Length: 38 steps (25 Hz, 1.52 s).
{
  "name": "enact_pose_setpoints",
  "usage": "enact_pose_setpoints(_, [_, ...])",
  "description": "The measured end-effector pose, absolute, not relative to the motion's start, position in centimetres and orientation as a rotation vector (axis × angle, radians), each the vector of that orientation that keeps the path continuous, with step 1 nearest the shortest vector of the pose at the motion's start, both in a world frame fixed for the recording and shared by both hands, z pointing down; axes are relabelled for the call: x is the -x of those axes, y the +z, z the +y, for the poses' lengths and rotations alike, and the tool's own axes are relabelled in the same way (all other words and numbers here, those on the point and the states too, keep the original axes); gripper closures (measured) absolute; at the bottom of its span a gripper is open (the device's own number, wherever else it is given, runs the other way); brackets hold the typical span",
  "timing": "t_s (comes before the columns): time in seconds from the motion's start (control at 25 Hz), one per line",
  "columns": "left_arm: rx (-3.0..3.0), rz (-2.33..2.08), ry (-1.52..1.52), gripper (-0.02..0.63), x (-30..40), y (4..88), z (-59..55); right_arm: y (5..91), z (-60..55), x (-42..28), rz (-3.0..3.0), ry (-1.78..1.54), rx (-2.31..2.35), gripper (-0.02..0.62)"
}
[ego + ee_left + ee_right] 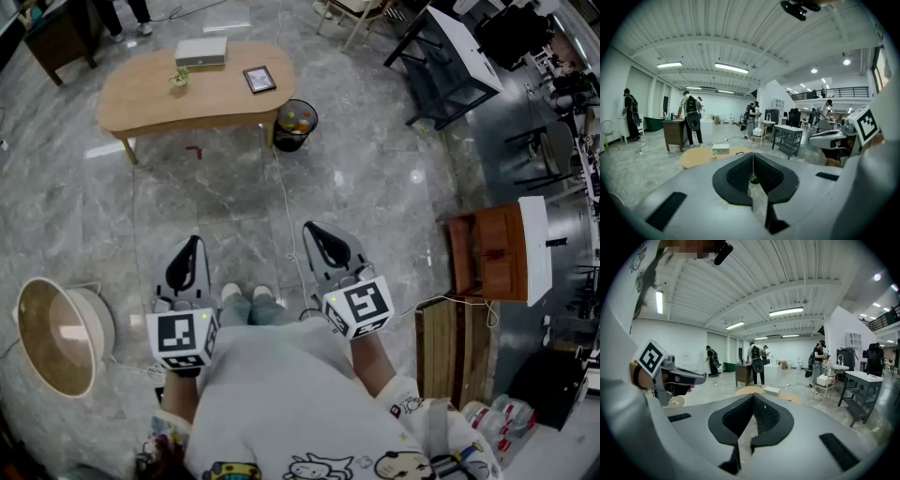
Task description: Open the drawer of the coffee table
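No legible text, labels or numbers.

Bright ceiling-strip light, glossy floor glare, fisheye-warped edges.

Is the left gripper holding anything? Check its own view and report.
No, the left gripper has its jaws shut against each other with nothing between them.
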<state>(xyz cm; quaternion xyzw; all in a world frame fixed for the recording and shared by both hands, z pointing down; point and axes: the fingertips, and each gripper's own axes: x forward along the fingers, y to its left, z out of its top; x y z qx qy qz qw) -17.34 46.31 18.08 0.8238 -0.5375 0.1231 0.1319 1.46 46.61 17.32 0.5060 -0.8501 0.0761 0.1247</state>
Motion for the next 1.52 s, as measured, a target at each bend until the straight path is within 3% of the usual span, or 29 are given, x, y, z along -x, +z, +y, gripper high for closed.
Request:
enact_pose_setpoints(0.4, [-2.370, -1.595, 0.311, 0.598, 14.7, 18.1, 46.4, 17.6, 46.9, -4.8, -2.549, 0.284, -1.487, 0.588])
enact_pose_setpoints(0.52, [-2.355, -1.628, 0.301, 0.596, 14.4, 17.9, 46.4, 17.6, 47.0, -5.5, -2.582, 0.322, -1.457, 0.502])
enact_pose_setpoints(0.64, [-2.348, -1.614, 0.299, 0.494, 14.0, 18.3, 46.1, 18.2, 46.7, -5.5, -2.595, 0.358, -1.428, 0.478])
enact_pose_setpoints(1.0, [-2.349, -1.561, 0.308, 0.442, 13.6, 20.1, 39.7, 20.3, 40.7, -4.3, -2.602, 0.481, -1.379, 0.391])
enact_pose_setpoints(1.52, [-2.399, -1.421, 0.317, 0.373, 16.9, 20.9, 21.7, 20.9, 23.7, -0.2, -2.520, 0.524, -1.417, 0.364])
